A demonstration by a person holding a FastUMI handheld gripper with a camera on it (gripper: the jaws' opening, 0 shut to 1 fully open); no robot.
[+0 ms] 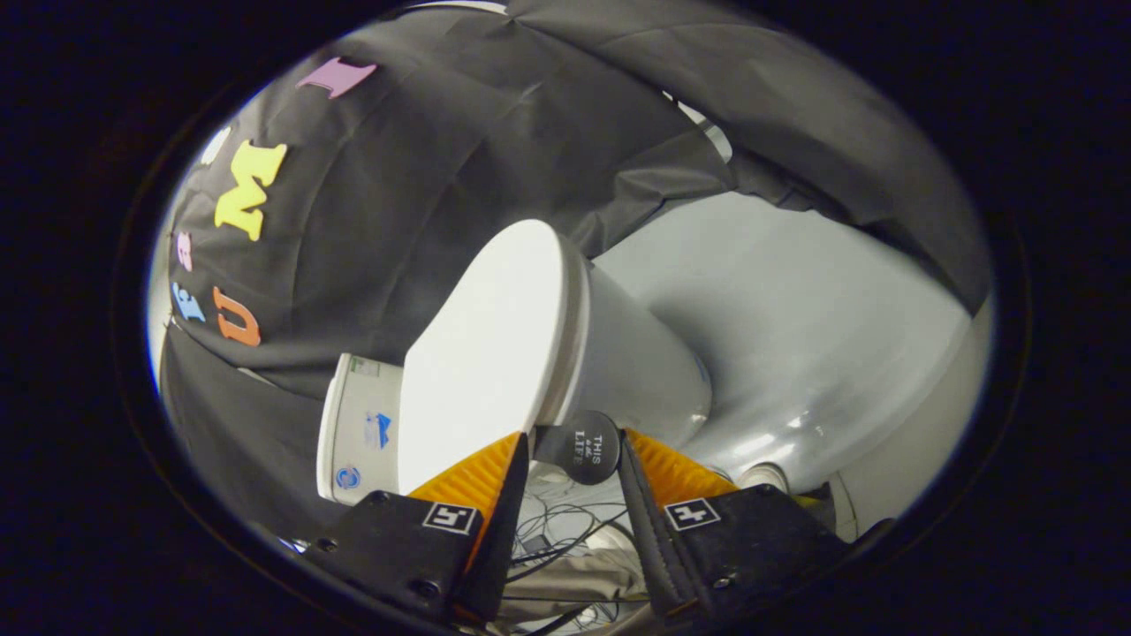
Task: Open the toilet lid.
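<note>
The view is rolled sideways, with the grey floor on the right. A white toilet stands ahead, its flat lid (482, 353) lying down against the seat rim (576, 327) over the bowl (645, 371). A round black handle tab (588, 446) sticks out from the lid's edge. My gripper (574, 437) has the tab between its fingers, one finger against each side of it. The tank (358, 433), with small stickers on it, sits beyond the left finger.
Black cloth (424, 194) forms the booth wall behind and around the toilet. Grey floor (795, 327) spreads beside the bowl. Loose cables and a crumpled cloth (565, 548) lie close under the fingers. A white pipe fitting (764, 477) shows near the bowl's base.
</note>
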